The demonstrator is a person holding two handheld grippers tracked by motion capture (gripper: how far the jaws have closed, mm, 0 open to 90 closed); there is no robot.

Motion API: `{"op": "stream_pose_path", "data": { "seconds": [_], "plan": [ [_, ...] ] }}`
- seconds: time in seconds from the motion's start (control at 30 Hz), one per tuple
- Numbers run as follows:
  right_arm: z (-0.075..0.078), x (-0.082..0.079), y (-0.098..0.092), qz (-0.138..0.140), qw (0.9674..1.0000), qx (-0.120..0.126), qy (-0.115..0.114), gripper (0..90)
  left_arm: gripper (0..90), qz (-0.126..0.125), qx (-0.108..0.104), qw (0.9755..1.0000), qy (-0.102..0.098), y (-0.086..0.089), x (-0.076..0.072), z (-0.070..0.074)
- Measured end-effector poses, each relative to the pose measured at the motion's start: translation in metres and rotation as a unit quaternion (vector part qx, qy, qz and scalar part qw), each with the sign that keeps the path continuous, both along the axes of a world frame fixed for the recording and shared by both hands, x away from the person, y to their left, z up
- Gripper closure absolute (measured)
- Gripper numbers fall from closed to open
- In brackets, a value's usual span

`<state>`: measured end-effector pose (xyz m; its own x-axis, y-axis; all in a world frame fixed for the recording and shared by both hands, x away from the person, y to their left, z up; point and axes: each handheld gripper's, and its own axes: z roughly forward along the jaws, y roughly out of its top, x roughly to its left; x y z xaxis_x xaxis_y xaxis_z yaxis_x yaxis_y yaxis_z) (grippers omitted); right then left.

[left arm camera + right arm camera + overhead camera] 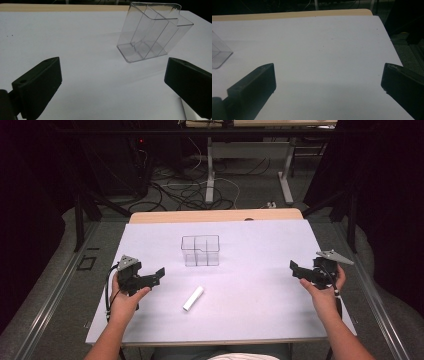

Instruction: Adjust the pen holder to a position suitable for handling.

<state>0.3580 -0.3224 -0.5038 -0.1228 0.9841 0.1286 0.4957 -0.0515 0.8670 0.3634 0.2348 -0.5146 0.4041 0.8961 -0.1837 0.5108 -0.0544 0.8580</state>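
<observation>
A clear plastic organiser [200, 251] with several compartments stands upright in the middle of the white table sheet [250, 245]. In front of it lies a small white tube [193, 298], slanted. My left gripper [156, 276] hovers at the left, held in a hand, its jaws wide apart and empty. In the left gripper view the organiser [152, 32] stands ahead and to the right of the gripper [113, 82], and a white edge of the tube [186, 112] peeks out by the right jaw. My right gripper [296, 268] is at the right side, open and empty. From the right gripper [328, 82], a corner of the organiser [219, 53] shows at far left.
The table's wooden far edge [215, 215] borders the sheet. Beyond it are desk legs [210, 170] and tangled cables [185, 190] on the floor. A metal rail [55, 285] runs along the left side of the table.
</observation>
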Motion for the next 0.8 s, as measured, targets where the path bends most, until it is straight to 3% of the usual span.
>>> {"op": "stream_pose_path", "data": {
  "seconds": [0.4, 0.6, 0.8],
  "plan": [
    [-0.004, 0.003, 0.009, 0.018, 0.9997, -0.015, -0.001, 0.0, 4.7, 0.017, 0.0, 0.9998, -0.008, -0.001, 0.002, 0.006],
    [-0.005, 0.003, 0.01, 0.026, 0.9995, -0.018, 0.0, 1.0, 8.0, 0.02, 0.004, 0.9998, 0.003, -0.009, 0.01, 0.011],
    [-0.007, 0.004, 0.014, 0.039, 0.999, -0.023, 0.0, 2.7, 15.5, 0.022, 0.018, 0.9996, 0.0, -0.02, 0.017, 0.019]
  ]
}}
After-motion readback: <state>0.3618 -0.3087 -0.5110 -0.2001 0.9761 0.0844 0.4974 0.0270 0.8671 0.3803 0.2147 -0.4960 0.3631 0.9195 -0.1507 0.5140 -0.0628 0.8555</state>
